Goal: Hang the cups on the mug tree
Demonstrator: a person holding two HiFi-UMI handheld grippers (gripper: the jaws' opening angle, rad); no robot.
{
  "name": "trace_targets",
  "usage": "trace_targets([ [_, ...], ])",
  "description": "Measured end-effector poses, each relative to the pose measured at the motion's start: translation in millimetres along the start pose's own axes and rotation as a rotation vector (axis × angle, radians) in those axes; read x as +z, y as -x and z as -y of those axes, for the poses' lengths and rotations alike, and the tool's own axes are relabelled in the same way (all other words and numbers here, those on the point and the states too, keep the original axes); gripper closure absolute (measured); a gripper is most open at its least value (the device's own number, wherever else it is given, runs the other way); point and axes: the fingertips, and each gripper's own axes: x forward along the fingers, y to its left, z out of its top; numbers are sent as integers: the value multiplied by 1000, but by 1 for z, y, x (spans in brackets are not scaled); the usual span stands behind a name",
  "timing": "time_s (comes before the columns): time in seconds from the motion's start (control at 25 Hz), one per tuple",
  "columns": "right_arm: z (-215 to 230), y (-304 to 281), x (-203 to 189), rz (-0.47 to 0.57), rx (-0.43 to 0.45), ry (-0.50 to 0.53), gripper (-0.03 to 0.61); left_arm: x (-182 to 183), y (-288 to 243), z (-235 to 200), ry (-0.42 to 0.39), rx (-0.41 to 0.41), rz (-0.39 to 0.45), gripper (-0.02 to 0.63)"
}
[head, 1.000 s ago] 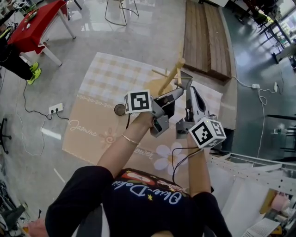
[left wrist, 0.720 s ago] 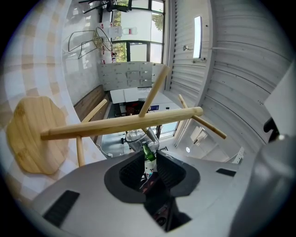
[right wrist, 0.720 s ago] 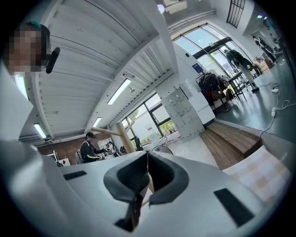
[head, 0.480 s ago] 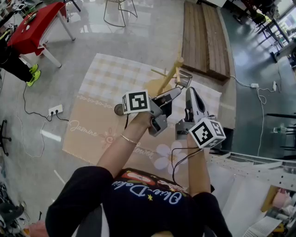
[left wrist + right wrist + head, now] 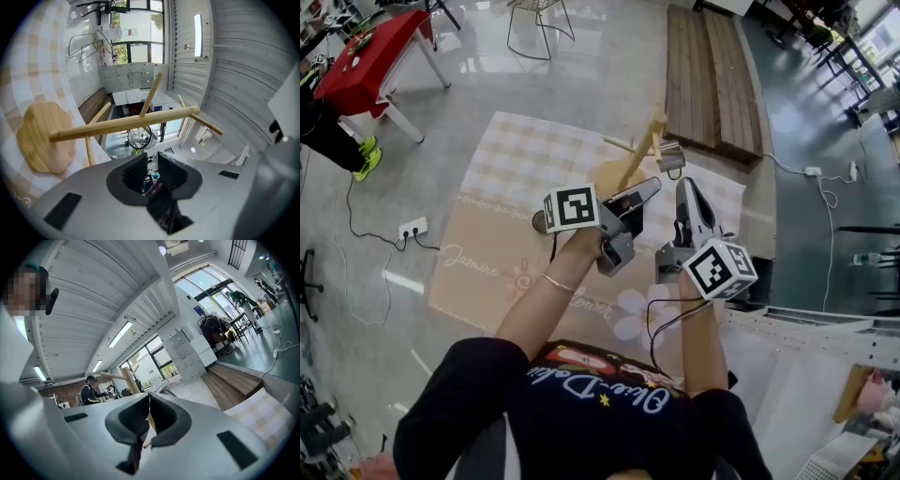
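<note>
A wooden mug tree (image 5: pixel 639 157) stands on the beige mat (image 5: pixel 506 178). A clear glass cup (image 5: pixel 671 159) hangs from a peg on its right side. My left gripper (image 5: pixel 651 186) hovers just in front of the tree; its jaws stand a narrow gap apart with nothing between them. In the left gripper view (image 5: pixel 151 169) the tree's trunk (image 5: pixel 126 123) and the hanging cup (image 5: pixel 139 138) lie straight ahead. My right gripper (image 5: pixel 682 184) sits below the cup, apart from it, shut and empty (image 5: pixel 149 398). The tree (image 5: pixel 124 376) shows to its left.
A small dark round thing (image 5: pixel 541 222) lies on the mat left of the left gripper. Wooden planks (image 5: pixel 712 75) lie beyond the mat, a red table (image 5: pixel 370 56) at far left, a power strip (image 5: pixel 412 225) on the floor, a white rack (image 5: pixel 806 347) at lower right.
Both grippers stay almost where they were, and the head view has shifted slightly. The glass cup still hangs on its peg.
</note>
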Motion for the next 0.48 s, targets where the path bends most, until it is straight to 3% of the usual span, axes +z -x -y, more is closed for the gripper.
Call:
trace_targets([
  [0.28,-4,11,2,9,-7,0,568,-3,7,9,-25,-3,3,603],
  [0.48,-7,22,3,16,-10,2,568,-9,11,22,-57,-25,-11,604],
])
